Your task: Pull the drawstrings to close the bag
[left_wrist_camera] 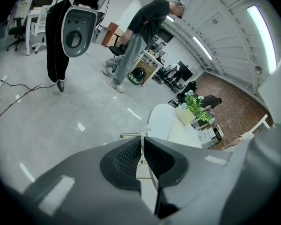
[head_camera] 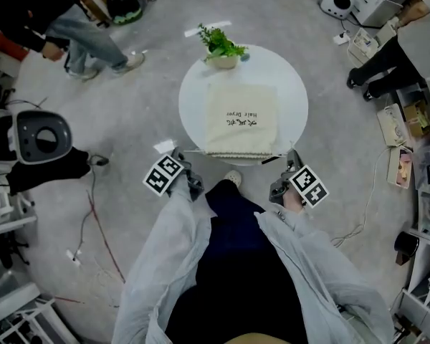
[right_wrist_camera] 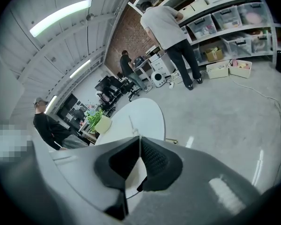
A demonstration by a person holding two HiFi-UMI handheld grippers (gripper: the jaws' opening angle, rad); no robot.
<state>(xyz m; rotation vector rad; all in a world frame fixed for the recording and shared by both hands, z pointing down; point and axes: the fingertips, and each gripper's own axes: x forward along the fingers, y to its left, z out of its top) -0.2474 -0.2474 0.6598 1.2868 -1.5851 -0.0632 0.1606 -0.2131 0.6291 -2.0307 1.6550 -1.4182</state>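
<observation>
— What's on your round white table?
— A flat cream cloth bag, rectangular, dark print, its mouth puckered at the lower edge. The inside is hidden. Above it a pale pot holds a leafy plant.
— And your grippers?
— Your left gripper pinches the left drawstring, your right gripper the right drawstring. Cables trail over the grey floor at lower left.
</observation>
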